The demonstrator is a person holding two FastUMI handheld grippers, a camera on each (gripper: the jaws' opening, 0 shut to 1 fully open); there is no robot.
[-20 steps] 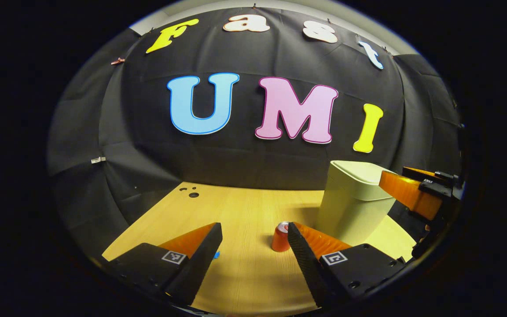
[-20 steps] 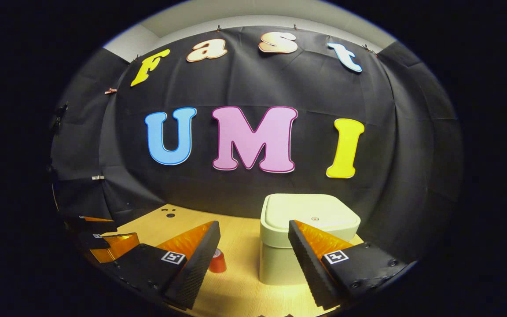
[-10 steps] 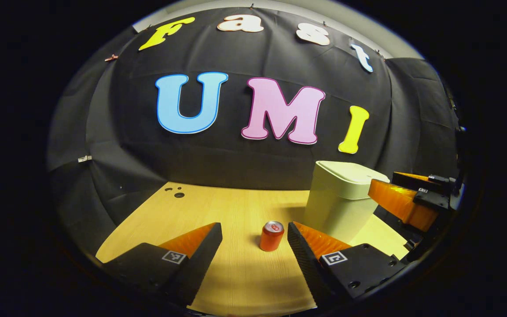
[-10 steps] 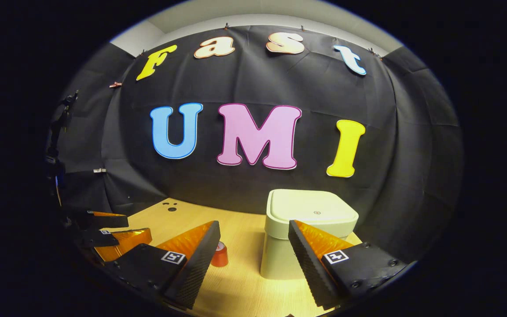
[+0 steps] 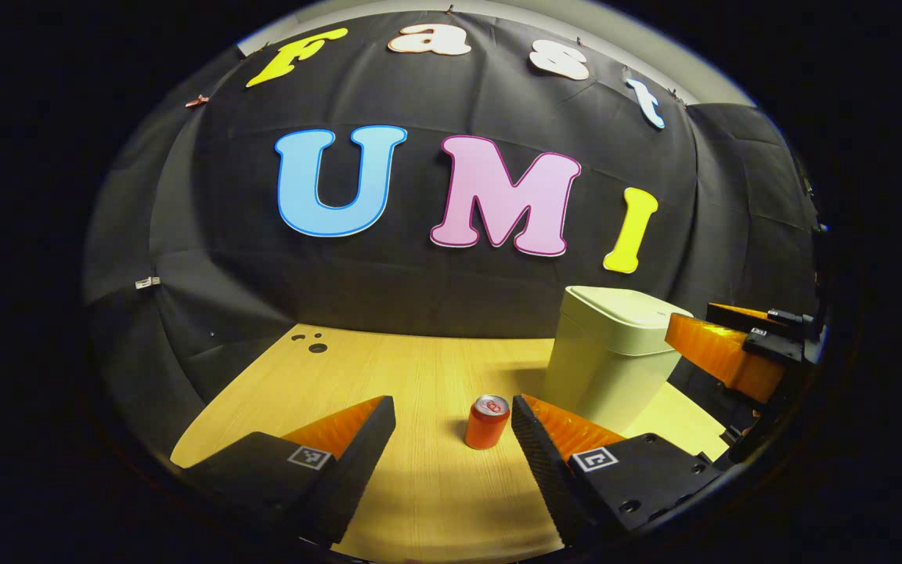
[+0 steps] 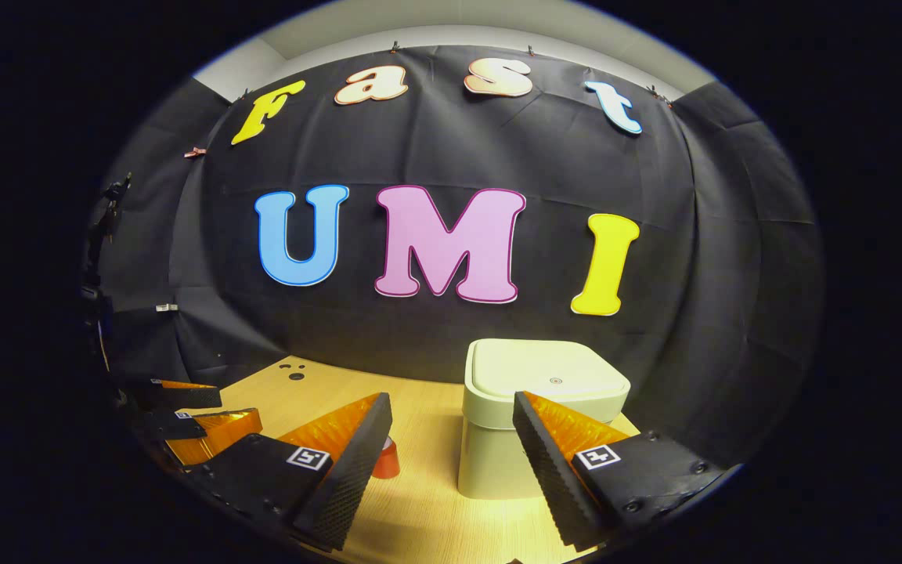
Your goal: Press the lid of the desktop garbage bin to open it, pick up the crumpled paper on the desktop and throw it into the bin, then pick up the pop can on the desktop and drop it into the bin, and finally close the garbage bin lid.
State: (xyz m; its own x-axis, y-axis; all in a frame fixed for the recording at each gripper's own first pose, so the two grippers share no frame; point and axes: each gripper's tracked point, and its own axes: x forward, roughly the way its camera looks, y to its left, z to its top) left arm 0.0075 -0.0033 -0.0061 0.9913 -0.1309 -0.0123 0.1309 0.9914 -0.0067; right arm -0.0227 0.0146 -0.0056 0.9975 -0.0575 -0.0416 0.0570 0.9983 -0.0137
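Cream bin [image 6: 498,462] lid [image 6: 541,372] shut, red can [image 5: 487,421] beside it, both tongs [image 5: 451,446] [image 6: 451,450] spread, empty.

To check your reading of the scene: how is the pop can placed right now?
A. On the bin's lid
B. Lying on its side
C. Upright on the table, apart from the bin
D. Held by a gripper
C: the pop can stands upright on the table, apart from the bin.
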